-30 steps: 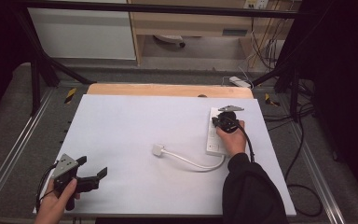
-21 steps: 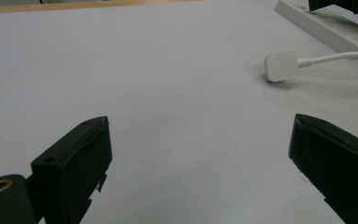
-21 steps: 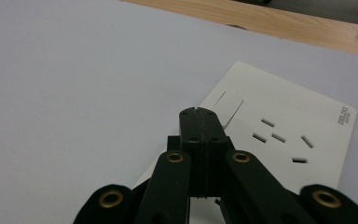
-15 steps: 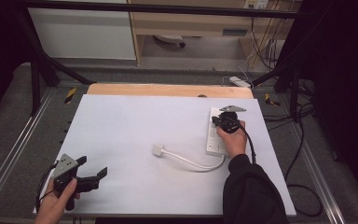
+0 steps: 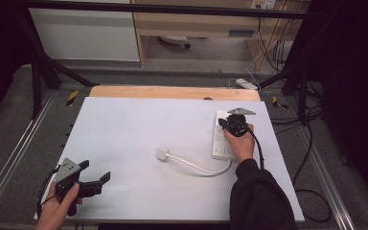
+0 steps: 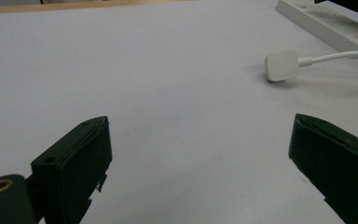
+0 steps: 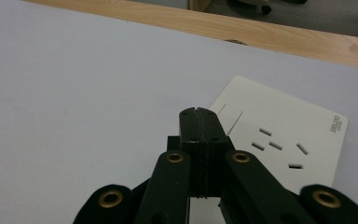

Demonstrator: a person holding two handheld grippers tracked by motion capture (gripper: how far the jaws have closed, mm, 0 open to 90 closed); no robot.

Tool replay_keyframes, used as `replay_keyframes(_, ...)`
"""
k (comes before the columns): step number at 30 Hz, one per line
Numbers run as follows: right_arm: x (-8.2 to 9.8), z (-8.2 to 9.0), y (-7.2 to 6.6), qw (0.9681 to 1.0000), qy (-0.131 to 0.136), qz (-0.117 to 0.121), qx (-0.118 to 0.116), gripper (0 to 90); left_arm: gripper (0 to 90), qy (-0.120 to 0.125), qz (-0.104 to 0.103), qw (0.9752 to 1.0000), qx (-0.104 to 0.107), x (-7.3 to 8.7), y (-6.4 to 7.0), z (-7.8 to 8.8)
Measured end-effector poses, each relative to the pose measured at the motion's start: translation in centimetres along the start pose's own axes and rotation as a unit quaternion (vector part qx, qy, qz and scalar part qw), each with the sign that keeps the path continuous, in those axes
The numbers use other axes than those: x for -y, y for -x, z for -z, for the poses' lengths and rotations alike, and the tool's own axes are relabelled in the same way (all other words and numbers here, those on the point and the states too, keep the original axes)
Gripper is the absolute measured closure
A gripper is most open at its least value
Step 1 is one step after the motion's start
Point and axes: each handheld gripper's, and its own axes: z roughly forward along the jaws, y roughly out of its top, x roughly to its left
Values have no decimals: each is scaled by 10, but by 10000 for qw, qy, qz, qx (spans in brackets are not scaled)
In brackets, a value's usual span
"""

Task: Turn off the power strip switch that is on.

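Right gripper is held over the far end of the white power strip, jaws pressed fully together with nothing between them; in the right gripper view the closed tips are seen just above the strip's top face, next to its square switch and short of the socket slots. Whether the tips actually touch the strip cannot be told. The strip is laid lengthwise under that gripper, near the right edge of the white table sheet. From the strip's near end a white cable is run in a curve toward the left gripper's side, ending in a white plug lying loose on the sheet. Left gripper is held low at the near left corner of the sheet, well apart from strip and plug, jaws spread wide and empty. In the left gripper view the plug is seen ahead and to the right of the open jaws, with the strip farther off beyond it. A wooden table edge is seen beyond the right gripper.
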Motion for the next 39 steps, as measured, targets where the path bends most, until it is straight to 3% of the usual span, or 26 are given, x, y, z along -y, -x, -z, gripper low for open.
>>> replay_keyframes(11, -3, 6, -1, 9997, 189, -134, -79, 855, 58, -12, 4, 10000, -11, 0, 0, 0)
replay_keyframes(20, -4, 12, -1, 9991, 283, -269, -175, 704, 58, -43, -10, 10000, -4, 0, 0, 0)
replay_keyframes(21, -5, 14, 0, 9988, 306, -319, -187, 647, 58, -43, -10, 10000, -6, 0, 0, 0)
replay_keyframes(24, -6, 15, 0, 9985, 332, -363, -220, 604, 58, -47, -12, 10000, -4, 0, 0, -1)
replay_keyframes(39, -12, 30, -3, 9975, 384, -529, -257, 148, 59, -68, -26, 10000, -3, 1, 1, -1)
